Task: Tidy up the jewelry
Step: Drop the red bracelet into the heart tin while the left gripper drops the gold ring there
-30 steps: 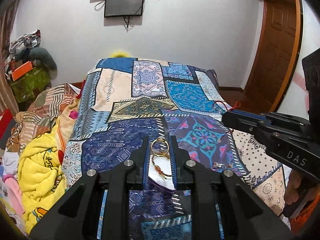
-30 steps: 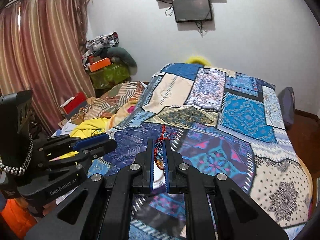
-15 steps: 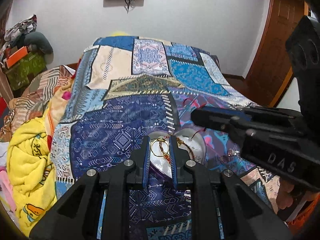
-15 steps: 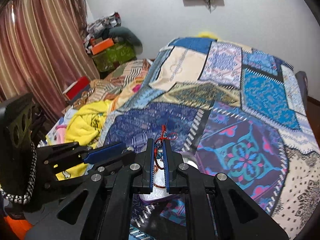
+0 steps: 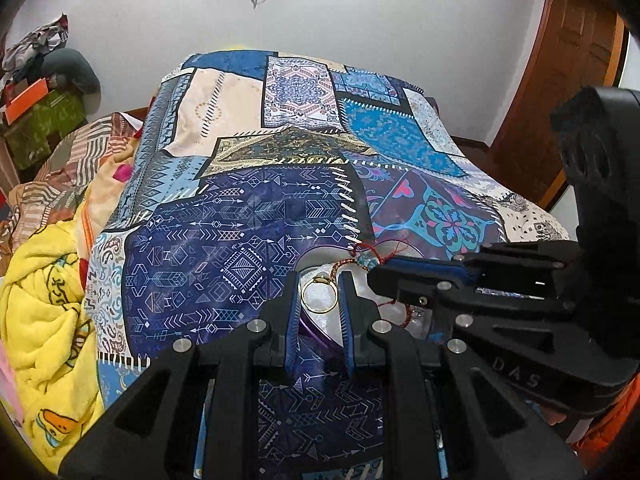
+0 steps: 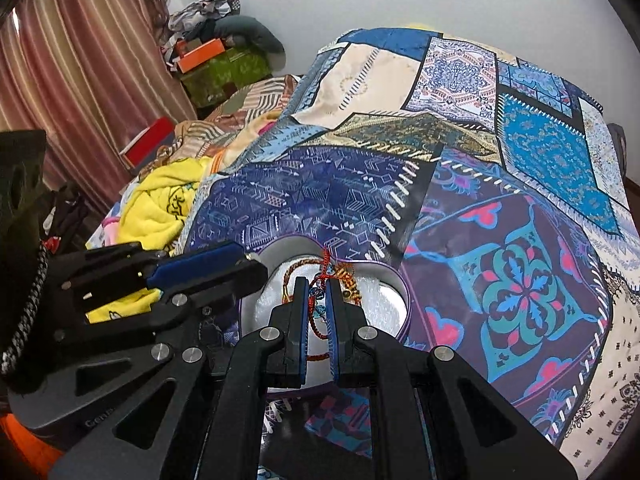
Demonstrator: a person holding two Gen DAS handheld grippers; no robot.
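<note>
**A:** What do you see from the left camera?

**B:** My left gripper (image 5: 319,294) is low over a heart-shaped tin with a purple rim and a shiny silver inside (image 5: 320,252). A thin gold ring bangle (image 5: 319,295) sits between the two fingers. They look just beside its edges, but I cannot tell if they squeeze it or it only lies in the tin.

**A:** And your right one?

**B:** My right gripper (image 6: 318,300) is clenched on a red braided thread bracelet (image 6: 325,264). The red string sticks up past the fingertips and hangs down between them. It is over the same tin (image 6: 404,292). An orange and gold cord bracelet (image 6: 344,274) lies in the tin, right by the tips.

**A:** Does something get in the way?

**B:** Yes. In the left camera the black right gripper (image 5: 374,274) comes in from the side and hides part of the tin. In the right camera the left gripper (image 6: 250,266) covers the tin's other side.

**A:** What is around?

**B:** The tin is on a bed with a blue patchwork cover (image 5: 240,220). A yellow fluffy blanket (image 5: 44,312) is bunched up beside it. I see striped pinkish curtains (image 6: 68,64), a brown wooden door (image 5: 568,60), and a heap of clothes with an orange box (image 6: 200,50) in the corner.
</note>
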